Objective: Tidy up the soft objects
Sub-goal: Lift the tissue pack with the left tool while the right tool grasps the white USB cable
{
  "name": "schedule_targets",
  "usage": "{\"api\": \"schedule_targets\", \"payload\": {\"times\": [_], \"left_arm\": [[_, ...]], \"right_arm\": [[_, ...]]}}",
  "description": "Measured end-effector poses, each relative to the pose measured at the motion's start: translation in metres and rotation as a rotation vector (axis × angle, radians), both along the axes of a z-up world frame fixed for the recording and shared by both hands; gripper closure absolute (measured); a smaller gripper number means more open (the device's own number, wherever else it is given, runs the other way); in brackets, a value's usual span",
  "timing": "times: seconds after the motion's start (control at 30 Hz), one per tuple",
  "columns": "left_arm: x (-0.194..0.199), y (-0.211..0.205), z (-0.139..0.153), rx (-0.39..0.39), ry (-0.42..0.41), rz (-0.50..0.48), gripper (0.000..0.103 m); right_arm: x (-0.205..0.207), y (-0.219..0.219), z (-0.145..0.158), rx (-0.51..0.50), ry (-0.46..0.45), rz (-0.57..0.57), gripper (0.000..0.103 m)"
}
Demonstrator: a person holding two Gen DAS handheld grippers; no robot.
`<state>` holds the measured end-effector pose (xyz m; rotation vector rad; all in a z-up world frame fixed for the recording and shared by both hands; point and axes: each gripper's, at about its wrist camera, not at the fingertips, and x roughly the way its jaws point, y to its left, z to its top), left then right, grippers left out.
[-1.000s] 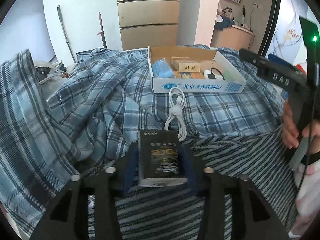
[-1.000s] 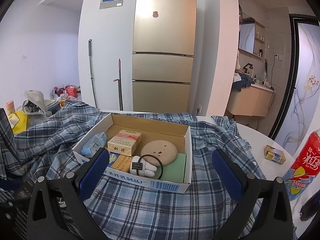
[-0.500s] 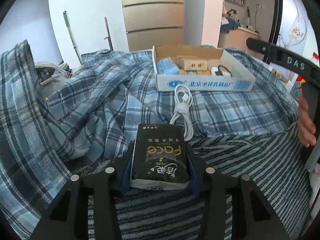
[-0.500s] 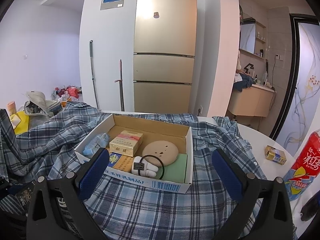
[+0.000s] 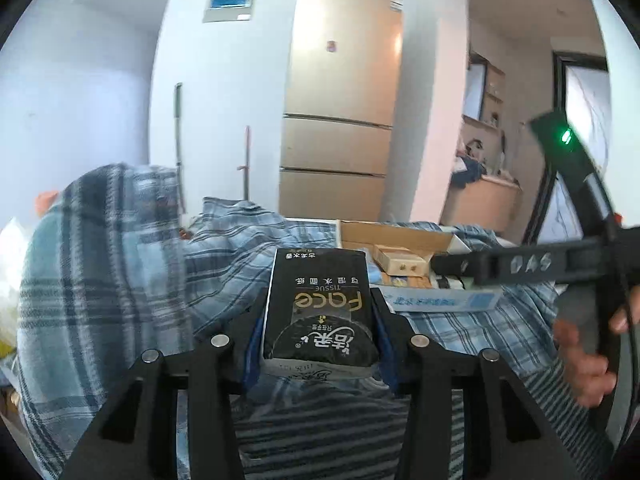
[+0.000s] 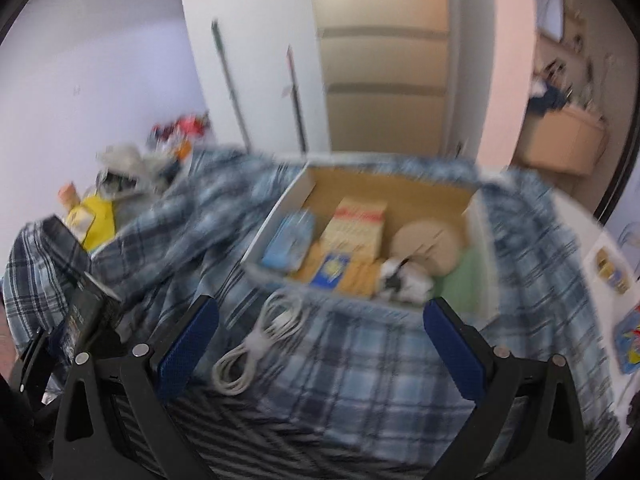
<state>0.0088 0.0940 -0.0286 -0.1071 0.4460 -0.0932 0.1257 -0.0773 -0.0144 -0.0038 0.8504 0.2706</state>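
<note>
tissue pack (image 5: pixel 320 312) | clamped between left hand-held gripper (image 5: pixel 318 334) pads | lifted

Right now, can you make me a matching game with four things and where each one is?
Things:
1. black tissue pack
2. white cable
3. cardboard box
4. right tool

Places or states:
A. coiled on the plaid cloth, in front of the box
B. open, holding nothing
C. squeezed in the left tool
D. sitting on the plaid cloth, with small things inside

Pairs: 1-C, 2-A, 3-D, 4-B

Bright daylit room, right wrist view motion-blurred, left sharper, fisheye edges bent w/ dark corners
</note>
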Motion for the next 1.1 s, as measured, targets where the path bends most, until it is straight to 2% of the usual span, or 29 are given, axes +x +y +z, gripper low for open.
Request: {"api": "schedule_targets", "payload": {"times": [0.07,0.1,0.17,0.2,0.37,0.43,0.53,0.6,0.67,0.8,0.97,1.1], "left_arm": [[0.004,0.003,-0.002,-0.010,0.014,0.011,0.055],[0.004,0.003,-0.002,-0.011,0.015,0.013,0.055],[0.002,0.002,-0.002,0.000,0.000,0.019,0.055],[0.001,0.001,-0.001,0.007,-0.006,0.023,0.055],[0.001,-0.001,-0.006,0.025,0.007,0.051,0.055],[0.003,0.001,-0.006,0.018,0.011,0.053,0.055],[0.003,0.000,-0.007,0.021,0.014,0.049,0.055],[0.004,-0.001,-0.007,0.026,0.015,0.046,0.055],[0.004,-0.002,-0.008,0.031,0.015,0.046,0.055],[0.005,-0.007,-0.007,0.049,0.007,0.040,0.055],[0.003,-0.007,-0.007,0.047,0.001,0.039,0.055],[0.000,-0.008,-0.007,0.057,-0.003,0.034,0.055]], "right_arm": [[0.008,0.011,-0.010,0.023,0.063,0.022,0.003],[0.011,0.016,-0.016,0.025,0.090,0.028,0.008],[0.018,0.028,-0.028,0.000,0.147,0.029,0.026],[0.022,0.032,-0.033,-0.005,0.172,0.035,0.029],[0.034,0.048,-0.062,0.005,0.298,0.044,0.058],[0.036,0.053,-0.068,-0.003,0.313,0.053,0.060],[0.036,0.060,-0.075,-0.040,0.312,0.047,0.071],[0.034,0.063,-0.077,-0.055,0.307,0.049,0.073],[0.031,0.065,-0.078,-0.060,0.297,0.058,0.079],[0.023,0.067,-0.070,-0.090,0.259,0.084,0.081],[0.012,0.039,-0.050,-0.034,0.227,0.084,0.084],[0.004,0.019,-0.031,-0.031,0.177,0.077,0.084]]}}
